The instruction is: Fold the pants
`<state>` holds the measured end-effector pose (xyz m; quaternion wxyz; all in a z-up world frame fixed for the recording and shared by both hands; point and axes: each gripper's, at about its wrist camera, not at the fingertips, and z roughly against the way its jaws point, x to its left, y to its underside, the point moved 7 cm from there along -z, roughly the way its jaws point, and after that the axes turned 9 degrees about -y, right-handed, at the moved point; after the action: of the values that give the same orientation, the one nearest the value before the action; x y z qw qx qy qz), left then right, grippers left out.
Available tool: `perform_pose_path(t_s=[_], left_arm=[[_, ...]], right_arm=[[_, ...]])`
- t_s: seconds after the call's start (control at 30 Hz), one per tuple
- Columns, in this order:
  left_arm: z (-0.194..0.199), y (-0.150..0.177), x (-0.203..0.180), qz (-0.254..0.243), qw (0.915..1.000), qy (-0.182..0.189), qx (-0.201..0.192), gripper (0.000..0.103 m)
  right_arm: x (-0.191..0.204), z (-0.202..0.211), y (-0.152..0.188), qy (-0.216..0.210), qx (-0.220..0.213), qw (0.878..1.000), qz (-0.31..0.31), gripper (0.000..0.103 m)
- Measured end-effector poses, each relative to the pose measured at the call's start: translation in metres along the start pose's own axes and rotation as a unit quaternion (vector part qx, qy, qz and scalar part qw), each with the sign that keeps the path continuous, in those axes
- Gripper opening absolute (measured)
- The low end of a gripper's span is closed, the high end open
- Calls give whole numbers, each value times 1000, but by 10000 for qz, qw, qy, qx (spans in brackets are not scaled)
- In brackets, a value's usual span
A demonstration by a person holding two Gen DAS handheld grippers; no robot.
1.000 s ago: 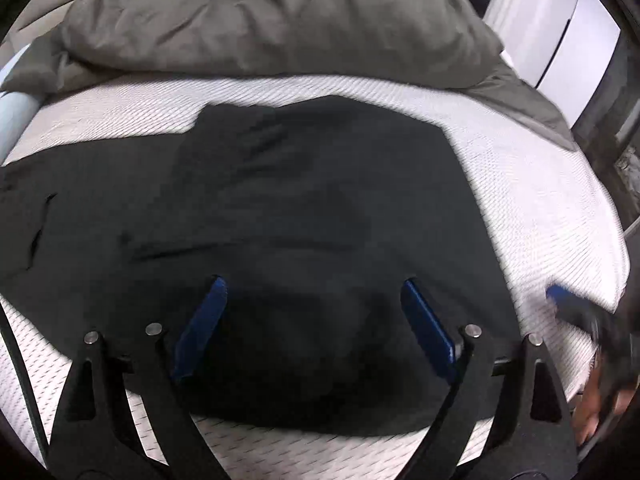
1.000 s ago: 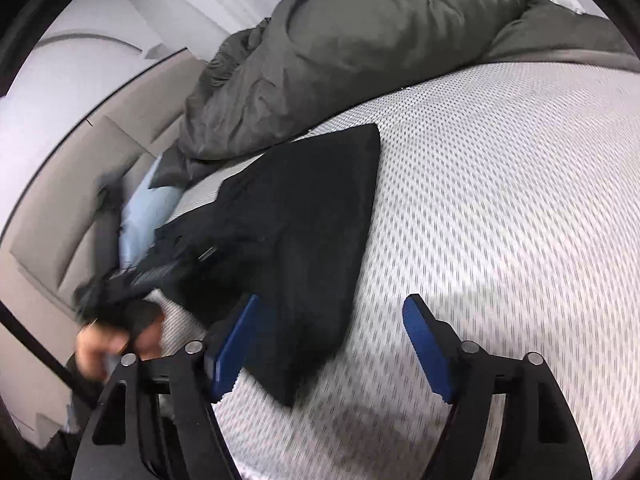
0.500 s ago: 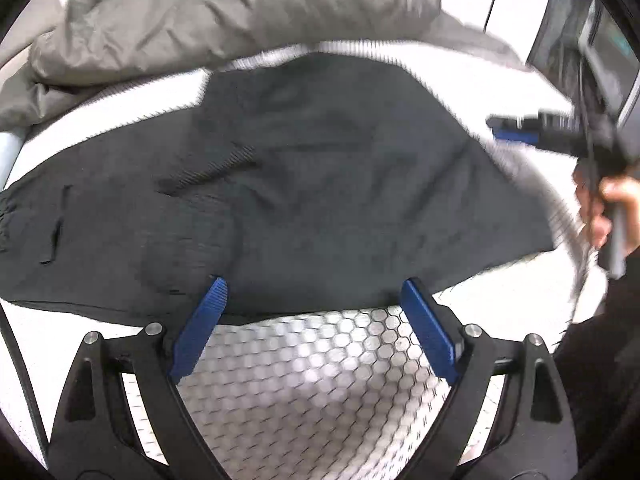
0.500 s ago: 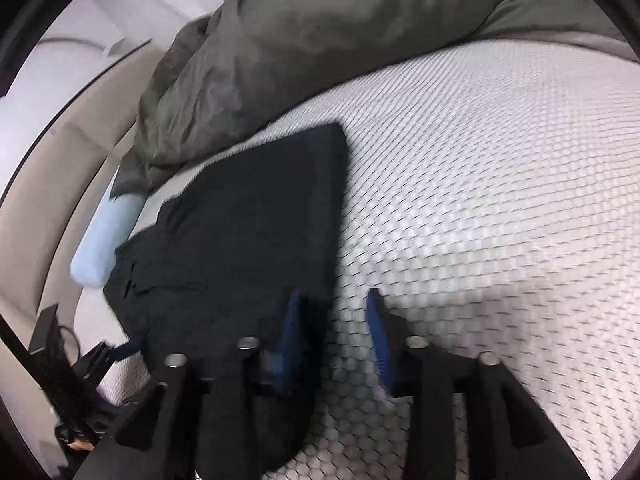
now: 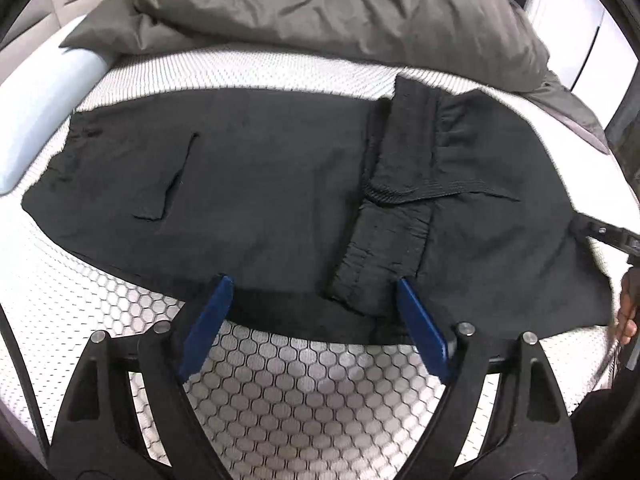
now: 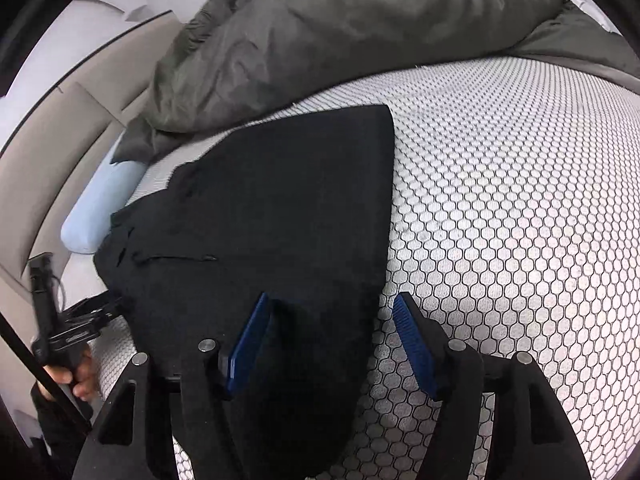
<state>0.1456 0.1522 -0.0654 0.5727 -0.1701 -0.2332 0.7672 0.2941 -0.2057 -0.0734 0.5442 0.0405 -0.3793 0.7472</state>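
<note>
1. The black pants [image 5: 280, 184] lie flat on the white bed [image 5: 304, 392]; they stretch from left to right in your left camera; one end is folded back over the middle, and its stretchy band [image 5: 404, 192] shows there.
2. Your left gripper [image 5: 312, 312] points down at a slant at the near edge of the pants; its blue fingers [image 5: 206, 324] stand wide apart; they have just closed in a little; the cloth edge lies under the gap, and the pads do not press on it.
3. Your right gripper [image 6: 328, 340] points down at a slant at the right edge of the pants; its jaws are apart and have just been opening; that edge lies between them, and nothing is squeezed.
4. Your left hand [image 6: 76, 380] shows low on the left in the right camera, wrapped round its handle.
5. A gray blanket [image 5: 340, 4] is bunched at the far side of the bed; a pale blue pillow [image 6: 100, 208] lies at the left.
</note>
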Motion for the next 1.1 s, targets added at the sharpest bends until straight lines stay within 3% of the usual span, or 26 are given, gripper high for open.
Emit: perform_pose_path(t_s=[0.13, 0.23, 0.3, 0.43, 0.57, 0.63, 0.7, 0.83, 0.9, 0.97, 1.03, 1.1], left_arm=[[15, -27, 6, 407, 9978, 420, -308, 83], [3, -65, -3, 606, 9970, 386, -279, 83], [-15, -97, -20, 561, 9968, 483, -296, 83], [-67, -143, -62, 299, 9980, 560, 47, 83], [-102, -161, -88, 295, 9967, 703, 275, 79], [-118, -165, -93, 444, 9951, 780, 416, 55], [-127, -168, -98, 625, 9908, 1098, 494, 40], [-124, -172, -91, 940, 9856, 1360, 350, 22], [-117, -177, -85, 1095, 9833, 1441, 211, 21], [-122, -178, -80, 1071, 9870, 1177, 203, 26], [-142, -170, -78, 1069, 9896, 835, 471, 47], [-148, -166, -76, 1292, 9867, 786, 597, 56]], right_arm=[[3, 1, 1, -14, -12, 10000, 31, 66], [6, 2, 3, -95, 4, 9999, 84, 66], [6, 2, 2, -171, 15, 9998, 72, 66], [0, -1, 1, -265, -5, 9996, -129, 66], [-4, -4, 3, -323, 49, 9993, -196, 66], [-7, -1, 5, -336, 42, 9992, -202, 66], [-14, 3, 6, -293, 31, 9993, -236, 66], [-19, 7, 5, -275, -21, 9991, -332, 66], [-19, 7, 5, -256, -17, 9991, -339, 66], [-20, 8, 8, -252, 6, 9993, -291, 66], [-16, 5, 7, -231, 23, 9994, -237, 69], [-16, 5, 7, -207, 29, 9996, -212, 69]])
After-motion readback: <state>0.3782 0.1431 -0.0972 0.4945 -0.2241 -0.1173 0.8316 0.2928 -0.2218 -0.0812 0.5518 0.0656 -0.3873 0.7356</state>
